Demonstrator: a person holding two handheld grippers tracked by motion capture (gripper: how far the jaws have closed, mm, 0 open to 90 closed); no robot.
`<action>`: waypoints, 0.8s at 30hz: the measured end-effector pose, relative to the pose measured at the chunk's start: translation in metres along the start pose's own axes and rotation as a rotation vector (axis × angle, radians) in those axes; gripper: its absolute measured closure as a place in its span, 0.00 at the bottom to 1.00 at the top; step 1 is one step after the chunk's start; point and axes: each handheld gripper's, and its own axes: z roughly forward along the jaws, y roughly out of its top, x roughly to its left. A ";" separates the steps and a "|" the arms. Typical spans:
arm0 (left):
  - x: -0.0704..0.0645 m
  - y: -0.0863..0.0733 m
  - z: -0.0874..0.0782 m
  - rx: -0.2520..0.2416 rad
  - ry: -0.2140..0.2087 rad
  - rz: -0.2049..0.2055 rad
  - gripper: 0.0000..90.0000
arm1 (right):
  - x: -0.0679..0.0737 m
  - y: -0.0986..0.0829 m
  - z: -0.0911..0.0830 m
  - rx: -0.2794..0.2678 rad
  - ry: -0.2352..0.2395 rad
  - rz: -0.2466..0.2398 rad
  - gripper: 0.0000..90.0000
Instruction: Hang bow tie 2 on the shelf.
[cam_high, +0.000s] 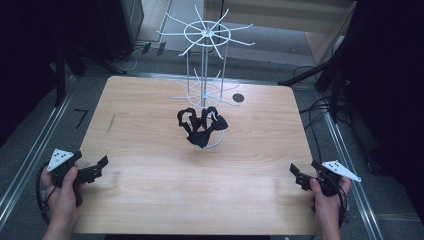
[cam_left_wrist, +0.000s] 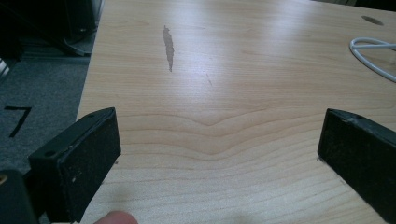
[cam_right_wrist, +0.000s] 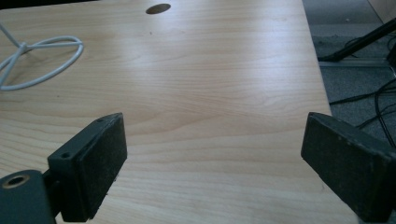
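A white wire display stand (cam_high: 206, 60) with radiating hooks rises from the far middle of the wooden table (cam_high: 150, 195). Several black strap-like items (cam_high: 201, 125) hang bunched on its lowest hooks. My left gripper (cam_high: 101, 165) rests at the table's near left edge, open, with bare wood between its jaws (cam_left_wrist: 219, 135). My right gripper (cam_high: 296, 172) sits at the near right edge, also open over bare wood (cam_right_wrist: 212, 144). The stand's white base ring (cam_right_wrist: 42, 60) lies far left in the right gripper view, and a curve of the base ring (cam_left_wrist: 373, 53) lies far right in the left gripper view.
A round cable hole (cam_high: 238, 97) sits in the table behind the stand. A dark scuff (cam_left_wrist: 168, 46) marks the wood ahead of the left gripper. Black tripod legs and cables (cam_high: 325, 80) crowd the floor at right. A tape mark (cam_high: 80, 117) is on the left floor.
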 end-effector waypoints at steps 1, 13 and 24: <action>0.000 0.000 0.000 0.002 0.000 -0.001 0.00 | -0.004 -0.002 -0.001 0.003 -0.002 0.006 0.09; 0.000 0.000 0.000 0.010 0.010 -0.004 0.00 | -0.018 -0.014 -0.018 -0.011 -0.032 0.041 0.14; -0.001 0.000 0.000 0.017 0.011 0.013 0.00 | -0.025 -0.028 -0.036 0.007 -0.040 0.065 0.14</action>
